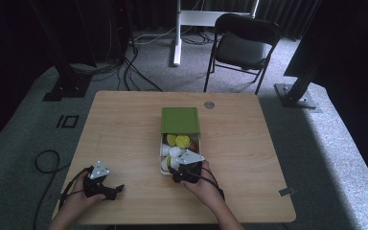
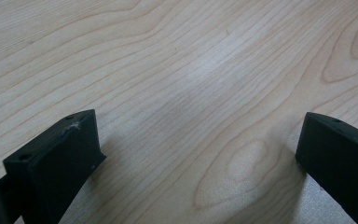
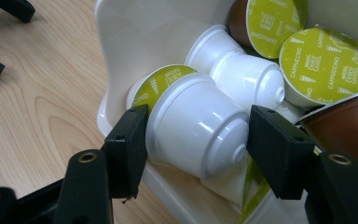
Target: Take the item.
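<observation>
Pinching a white capsule (image 3: 193, 123) inside the box (image 1: 163, 167), my right gripper (image 3: 193, 149) could slip on its tapered wall; my left gripper (image 2: 198, 154) idles wide, well left of the box.

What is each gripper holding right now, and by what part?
The right gripper clamps a white capsule by its sides, inside the box. The left gripper is open over the table, holding nothing.

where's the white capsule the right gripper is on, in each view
High view: the white capsule lies at the near end of the white box, just ahead of the right gripper.
Left gripper view: not in it.
Right gripper view: centre, between the two black fingers.
Shared landmark: the wooden table.
</observation>
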The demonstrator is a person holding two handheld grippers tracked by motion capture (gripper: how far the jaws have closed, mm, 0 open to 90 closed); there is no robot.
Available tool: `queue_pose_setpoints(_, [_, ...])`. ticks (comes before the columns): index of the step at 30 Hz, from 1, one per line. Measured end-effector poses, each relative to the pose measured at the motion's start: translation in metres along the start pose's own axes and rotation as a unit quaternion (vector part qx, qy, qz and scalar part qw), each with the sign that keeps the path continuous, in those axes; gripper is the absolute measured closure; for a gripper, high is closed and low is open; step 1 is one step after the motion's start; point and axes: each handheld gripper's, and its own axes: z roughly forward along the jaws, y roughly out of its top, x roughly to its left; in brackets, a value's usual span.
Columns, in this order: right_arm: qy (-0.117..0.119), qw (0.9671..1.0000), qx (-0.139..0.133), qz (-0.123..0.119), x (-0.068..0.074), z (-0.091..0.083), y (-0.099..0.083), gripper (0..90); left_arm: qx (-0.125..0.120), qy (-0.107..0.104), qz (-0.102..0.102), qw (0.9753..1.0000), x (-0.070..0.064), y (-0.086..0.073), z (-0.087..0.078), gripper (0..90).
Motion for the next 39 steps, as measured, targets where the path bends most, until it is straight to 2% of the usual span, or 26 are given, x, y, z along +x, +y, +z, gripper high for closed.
queue_pose_setpoints(7, [0.008,0.9999,0.004,-0.005,-0.002,-0.002,0.002,42.1,0.0,0.0,0.0,1.0,0.0,0.0,0.0,0.8])
queue_pose_setpoints(14, [0.011,0.9999,-0.011,-0.001,-0.006,-0.013,0.008,42.1,0.0,0.0,-0.001,1.0,0.0,0.0,0.0,0.8])
queue_pose_setpoints(15, [0.014,0.9997,-0.02,0.007,-0.007,-0.018,0.011,42.1,-0.001,0.0,-0.001,1.0,0.0,0.0,0.0,0.8])
queue_pose_setpoints(23, [0.018,0.9989,-0.042,0.006,-0.012,-0.032,0.022,42.1,-0.001,0.0,0.0,1.0,0.0,0.0,0.0,0.7])
queue_pose_setpoints(30, [0.028,0.9969,-0.072,0.016,-0.017,-0.044,0.033,42.1,-0.001,0.0,-0.001,1.0,0.0,0.0,0.0,0.8])
queue_pose_setpoints(32, [0.018,0.9957,-0.089,0.018,-0.022,-0.049,0.037,42.1,-0.001,0.0,-0.001,1.0,0.0,0.0,0.0,0.8])
queue_pose_setpoints(39, [-0.007,0.9937,-0.111,0.017,-0.035,-0.057,0.043,42.1,-0.001,0.0,-0.001,1.0,0.0,0.0,0.0,0.7])
